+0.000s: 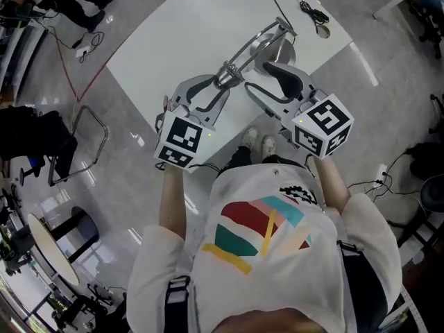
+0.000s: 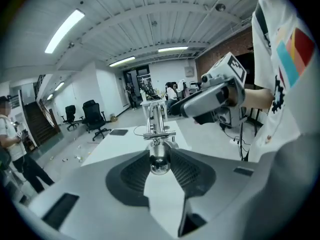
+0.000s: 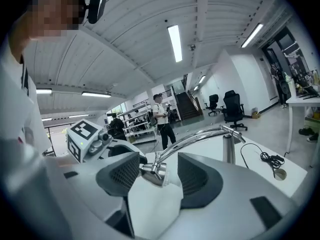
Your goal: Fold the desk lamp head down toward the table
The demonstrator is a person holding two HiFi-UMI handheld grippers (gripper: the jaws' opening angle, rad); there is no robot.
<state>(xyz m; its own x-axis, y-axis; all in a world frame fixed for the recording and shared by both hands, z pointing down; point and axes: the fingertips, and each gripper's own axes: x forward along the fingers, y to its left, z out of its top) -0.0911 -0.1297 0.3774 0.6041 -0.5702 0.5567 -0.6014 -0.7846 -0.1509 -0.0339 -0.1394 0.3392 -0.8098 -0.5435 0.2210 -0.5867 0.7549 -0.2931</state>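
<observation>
A chrome desk lamp stands on the white table (image 1: 173,40). Its round base (image 1: 279,47) is at the far side and its slim arm (image 1: 253,47) slopes toward me to the small lamp head (image 1: 229,73). My left gripper (image 1: 218,92) reaches the head from the near left. In the left gripper view the lamp head (image 2: 159,163) sits in the gap of the left gripper (image 2: 160,160), the pads very close on both sides without visibly pressing. My right gripper (image 1: 269,82) is open just right of the arm. In the right gripper view the lamp head (image 3: 155,173) shows in the gap of the right gripper (image 3: 153,168) with room either side.
The lamp's black cable (image 1: 309,9) loops behind the base near the table's far edge. A metal-framed chair (image 1: 87,141) stands on the floor at the left. My shoes (image 1: 258,143) are at the table's near edge. People and office chairs are far back.
</observation>
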